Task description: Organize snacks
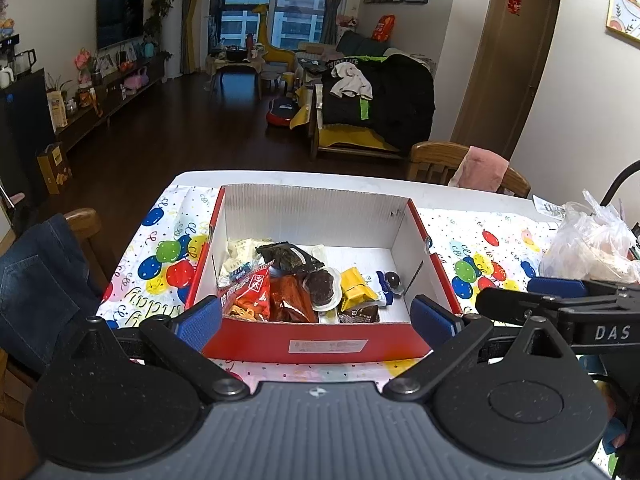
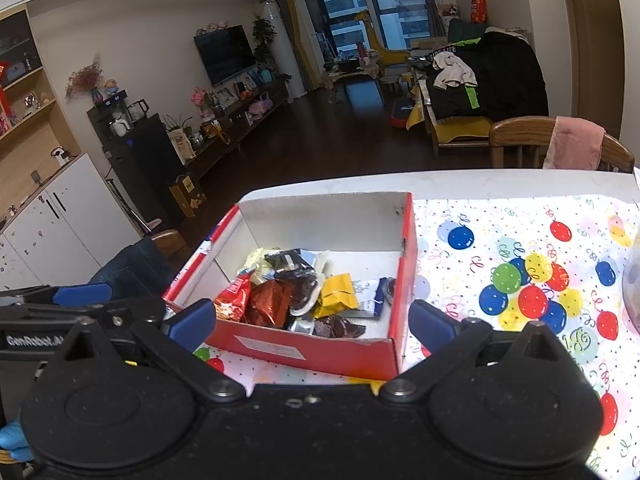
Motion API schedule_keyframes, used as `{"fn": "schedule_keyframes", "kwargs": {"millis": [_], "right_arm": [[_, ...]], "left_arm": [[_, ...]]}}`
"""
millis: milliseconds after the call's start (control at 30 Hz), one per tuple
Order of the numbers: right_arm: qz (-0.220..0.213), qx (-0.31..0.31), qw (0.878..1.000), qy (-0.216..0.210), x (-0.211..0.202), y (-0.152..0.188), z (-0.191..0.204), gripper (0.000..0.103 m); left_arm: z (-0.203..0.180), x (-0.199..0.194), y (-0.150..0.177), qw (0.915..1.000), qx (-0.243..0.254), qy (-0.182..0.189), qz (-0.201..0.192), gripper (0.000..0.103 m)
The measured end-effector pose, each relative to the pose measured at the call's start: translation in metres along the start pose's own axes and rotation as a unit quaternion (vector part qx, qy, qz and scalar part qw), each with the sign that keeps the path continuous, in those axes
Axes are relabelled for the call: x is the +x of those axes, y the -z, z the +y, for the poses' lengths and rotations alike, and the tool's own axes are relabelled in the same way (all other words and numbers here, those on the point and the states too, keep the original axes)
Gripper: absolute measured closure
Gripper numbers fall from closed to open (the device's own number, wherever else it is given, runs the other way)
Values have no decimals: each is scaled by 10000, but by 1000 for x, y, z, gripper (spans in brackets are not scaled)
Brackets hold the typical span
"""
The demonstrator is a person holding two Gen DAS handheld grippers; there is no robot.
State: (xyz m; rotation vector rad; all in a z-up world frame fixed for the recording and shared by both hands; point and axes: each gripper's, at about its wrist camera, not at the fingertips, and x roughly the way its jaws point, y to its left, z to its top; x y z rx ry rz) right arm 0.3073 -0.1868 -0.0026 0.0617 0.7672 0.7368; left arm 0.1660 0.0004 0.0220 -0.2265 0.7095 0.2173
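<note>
- A red cardboard box (image 1: 316, 346) with a white inside stands open on the table, on a balloon-print tablecloth (image 1: 168, 256); it holds the snacks, heaped toward its near-left part.
- In the heap: a red snack bag with white lettering (image 1: 250, 292), a shiny red-brown packet (image 1: 290, 300), a black wrapper (image 1: 288, 258), a yellow packet (image 1: 356, 286), a round dark sweet in a clear cup (image 1: 320, 286), a dark brown sachet (image 1: 358, 314) by the near wall, and pale wrappers (image 1: 240, 252) at the back left.
- A small blue-and-white wrapper (image 1: 384, 282) lies toward the right wall; the far-right floor of the box is bare.
- The left gripper (image 1: 316, 316) hangs before the near wall of the box, its blue pads (image 1: 432, 318) spread wide and holding nothing.
- The right gripper (image 2: 312, 320) is likewise wide apart and empty, near the box's near-right corner; in the left wrist view its arm shows at the right.
- A crumpled clear plastic bag (image 1: 588, 236) sits on the cloth well right of the box.
- Wooden chairs flank the table: one with a pink cloth (image 1: 478, 168) over its back, one with denim (image 1: 40, 280).
</note>
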Motion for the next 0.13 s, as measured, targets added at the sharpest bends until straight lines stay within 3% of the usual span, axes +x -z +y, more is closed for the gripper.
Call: {"fn": "schedule_keyframes", "kwargs": {"millis": [133], "right_arm": [[67,133,9997,205,6,10,-18,0]], "left_arm": [[-4,4,3,10000,0,-20,65,2]]}}
